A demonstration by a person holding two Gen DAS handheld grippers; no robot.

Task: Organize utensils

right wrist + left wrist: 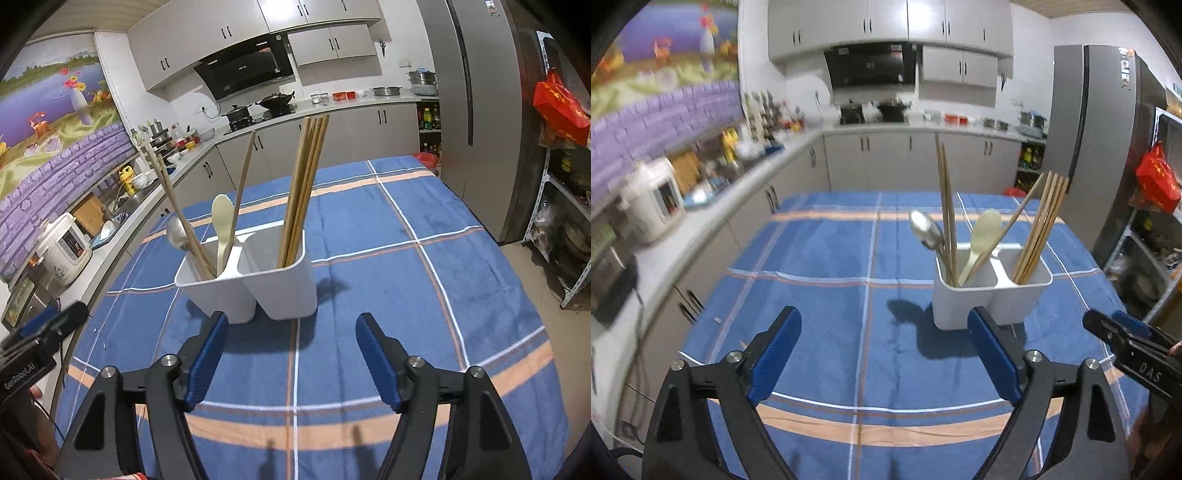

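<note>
While both claws gape, wood chopsticks (301, 192) fill white plastic caddy (280, 288).

"DAS" was read on the right gripper (1137, 354); "GenRobot.AI" was printed on the left gripper (33, 354).

Each claw (884, 347) (291, 354) has black arms, blue pads (775, 354), silver screws (413, 361) and white lettering.

You have one white two-compartment holder (273, 291); one metal spoon (176, 230); one cream spoon (221, 218); chopsticks (303, 184), count unclear; two grippers.
</note>
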